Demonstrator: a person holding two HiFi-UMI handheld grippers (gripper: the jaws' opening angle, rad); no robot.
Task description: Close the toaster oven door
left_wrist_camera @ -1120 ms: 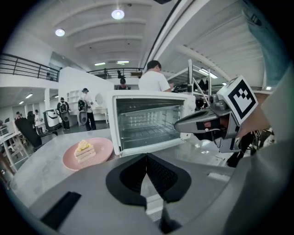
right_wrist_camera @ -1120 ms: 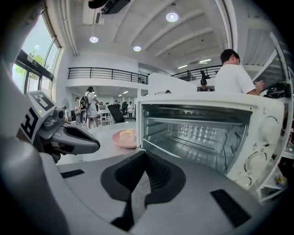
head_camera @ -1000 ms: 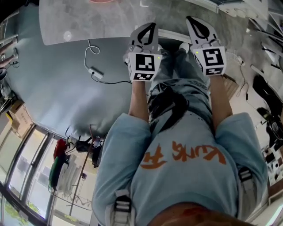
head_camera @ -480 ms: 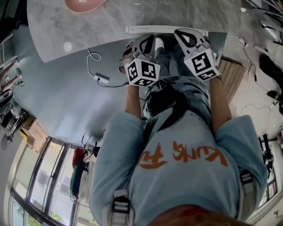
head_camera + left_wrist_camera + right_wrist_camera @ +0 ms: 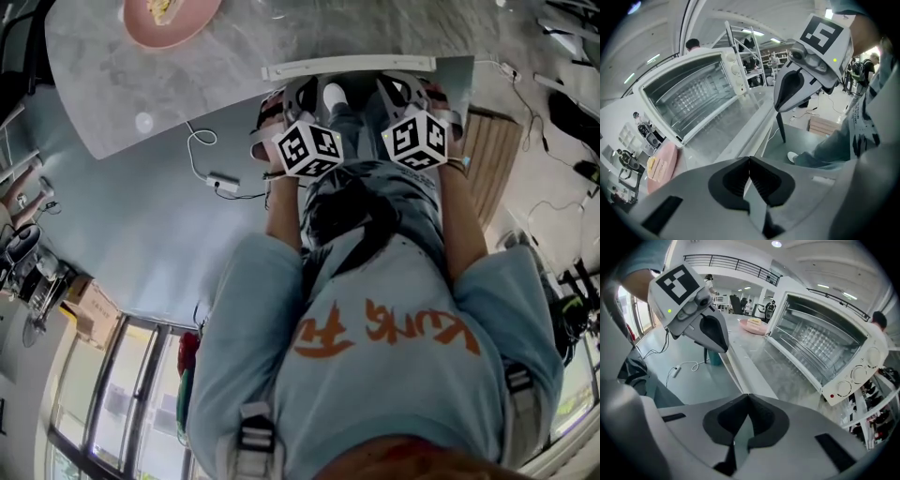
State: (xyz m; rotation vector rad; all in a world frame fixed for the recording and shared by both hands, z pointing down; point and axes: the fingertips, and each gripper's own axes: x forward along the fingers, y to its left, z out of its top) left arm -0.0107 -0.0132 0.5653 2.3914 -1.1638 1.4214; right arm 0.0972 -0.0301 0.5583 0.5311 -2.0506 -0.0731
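The toaster oven door (image 5: 347, 67) is open and dropped flat. In the head view its white front edge is a bar running across just ahead of both tools, near the rim of the marble tabletop (image 5: 112, 84). My left gripper (image 5: 302, 94) and right gripper (image 5: 398, 91) sit side by side just on my side of that bar, both angled steeply down. From here I cannot tell whether either tip touches it. A pink plate (image 5: 173, 14) with food lies well apart, up at the left of the tabletop, out of the way.

The left gripper view shows its jaws shut tight together with nothing between them. Beyond them the door's glass lies level, hinged at the foot of the toaster oven (image 5: 738, 79), whose empty cavity and wire rack face me. The door's white edge runs right down to the jaw tips, and the other tool hangs close at the right.

The right gripper view gives the mirror picture: jaws closed and empty, with the door's front edge just beyond them. The oven's knobs (image 5: 858, 374) sit off to the right.

I read the closed jaws as deliberate. A shut pair makes one blunt tip for getting under the front edge and lifting, with no need to pinch. With one tool on either side of the door's middle, it should swing up evenly. The closing itself has not begun.
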